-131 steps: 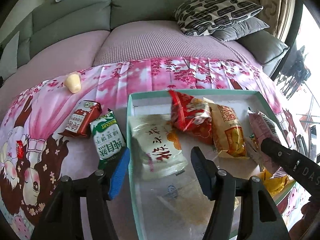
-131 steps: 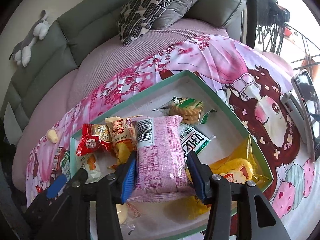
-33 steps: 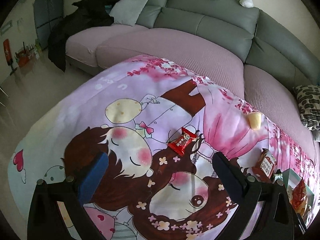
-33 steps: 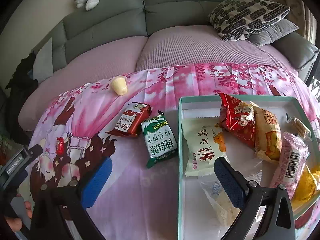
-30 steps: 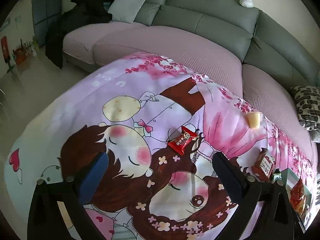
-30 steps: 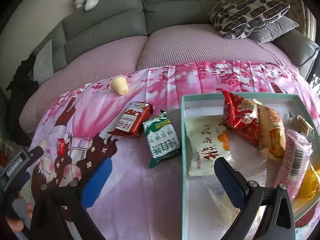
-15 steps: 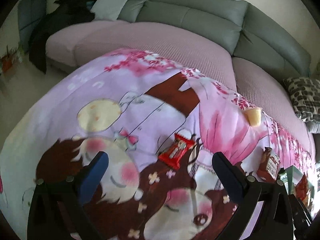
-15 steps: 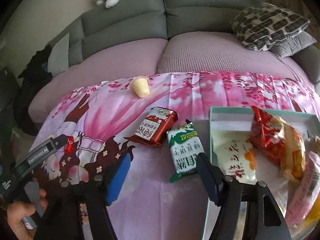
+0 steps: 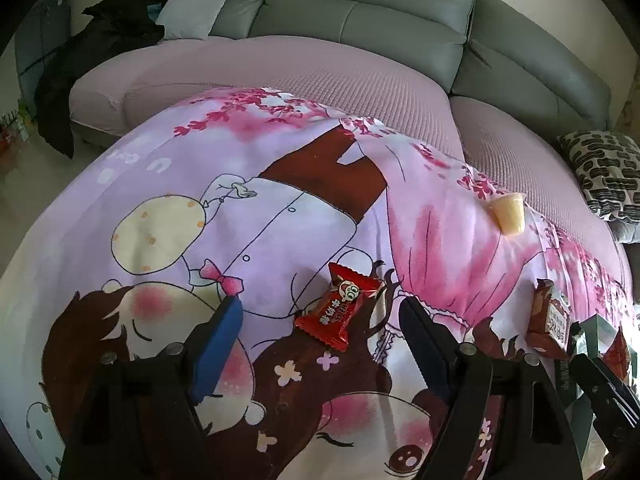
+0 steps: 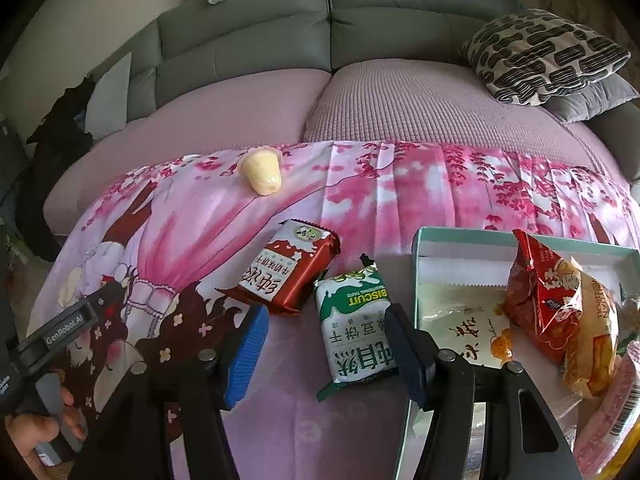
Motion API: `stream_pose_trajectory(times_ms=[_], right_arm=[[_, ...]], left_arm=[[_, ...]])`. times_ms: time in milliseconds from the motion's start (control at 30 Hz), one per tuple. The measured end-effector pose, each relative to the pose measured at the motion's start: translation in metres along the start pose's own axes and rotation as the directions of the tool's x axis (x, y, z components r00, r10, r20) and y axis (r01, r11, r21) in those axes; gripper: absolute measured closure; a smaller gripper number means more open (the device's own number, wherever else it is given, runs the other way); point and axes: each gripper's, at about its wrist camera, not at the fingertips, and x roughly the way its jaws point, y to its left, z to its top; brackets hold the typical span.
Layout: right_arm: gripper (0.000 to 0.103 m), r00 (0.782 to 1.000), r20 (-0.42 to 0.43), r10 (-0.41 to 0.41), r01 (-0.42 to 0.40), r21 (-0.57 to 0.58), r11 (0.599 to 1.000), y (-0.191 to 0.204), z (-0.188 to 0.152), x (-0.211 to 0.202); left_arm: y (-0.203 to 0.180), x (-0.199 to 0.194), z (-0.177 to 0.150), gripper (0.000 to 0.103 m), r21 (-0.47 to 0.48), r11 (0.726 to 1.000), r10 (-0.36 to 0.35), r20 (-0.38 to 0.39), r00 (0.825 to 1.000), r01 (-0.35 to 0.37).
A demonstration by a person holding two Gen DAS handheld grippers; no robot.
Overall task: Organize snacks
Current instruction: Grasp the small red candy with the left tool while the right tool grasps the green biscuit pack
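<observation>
Both claws apart — left claw (image 9: 320, 332) around tilted red candy (image 9: 338, 314); right claw (image 10: 324, 340) over lengthwise green biscuit pack (image 10: 356, 326).

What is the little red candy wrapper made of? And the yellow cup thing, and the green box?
The little red candy wrapper looks like thin glossy plastic film: it shines and has crimped, crinkled ends. The yellow cup seems smooth, slightly see-through plastic, maybe a jelly cup. The green box looks like matte cardboard, with flat straight walls and a white inside, though that is a guess.
</observation>
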Motion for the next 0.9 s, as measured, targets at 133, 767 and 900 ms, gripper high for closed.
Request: stream_pose_trajectory(times_ms=[133,767,900], right_arm=[[0.040,1.000,0.007,0.001,-0.001,0.020,1.000,-0.005,0.002,0.002],[0.039,0.996,-0.042,0.083,-0.081,0.032,0.996,0.005,-0.001,-0.008],[0.039,0.999,-0.021,0.048,-0.047,0.048,0.998,-0.002,0.001,-0.009]], left_arm=[[0.000,0.002,-0.001,0.022,0.008,1.000,0.000,-0.002,1.000,0.000],[-0.001,0.001,-0.001,0.046,-0.006,0.999,-0.032,-0.037,0.999,0.032],[0.002,0.000,0.000,0.055,-0.016,0.999,-0.034,-0.035,0.999,0.034]])
